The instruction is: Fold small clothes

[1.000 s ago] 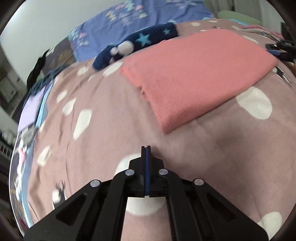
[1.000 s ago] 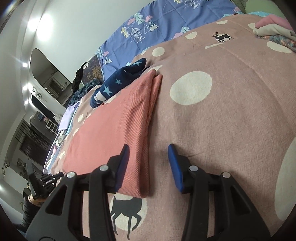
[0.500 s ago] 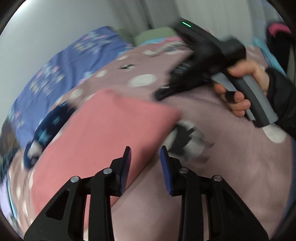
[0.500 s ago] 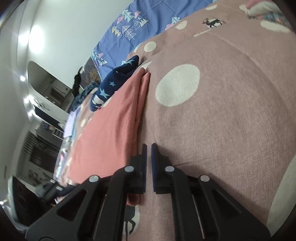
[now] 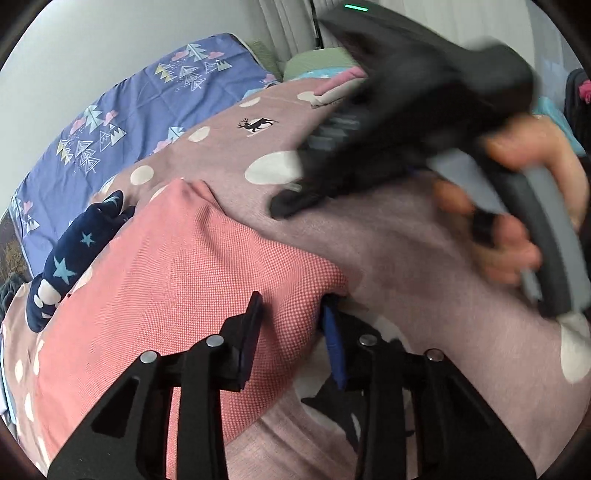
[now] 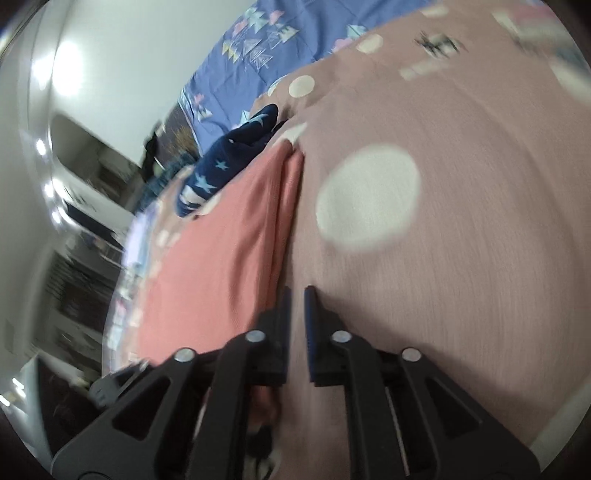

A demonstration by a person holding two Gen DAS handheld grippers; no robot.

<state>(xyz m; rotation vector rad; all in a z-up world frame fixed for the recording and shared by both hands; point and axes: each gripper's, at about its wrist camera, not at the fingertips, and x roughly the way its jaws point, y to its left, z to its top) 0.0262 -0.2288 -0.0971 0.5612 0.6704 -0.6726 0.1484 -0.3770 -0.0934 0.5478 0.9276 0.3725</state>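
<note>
Motion blur smears the right gripper (image 5: 417, 122) and the hand (image 5: 524, 206) holding it above the pink garment (image 5: 177, 280), whose near corner hides the bed's deer print (image 5: 354, 402).

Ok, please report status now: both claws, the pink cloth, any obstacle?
Left claw open, straddling pink cloth corner. Right claw nearly shut beside cloth's far edge; grip unclear. Navy star garment touches the cloth's top edge.

Bed covered by pink polka-dot duvet (image 5: 388, 240) with deer prints. Blue sheet (image 5: 122, 122) with triangle-tree pattern beyond it, against plain white wall (image 5: 92, 40). Pale curtains (image 5: 291, 26) behind. Ceiling lights (image 6: 70, 77) glare at left.
</note>
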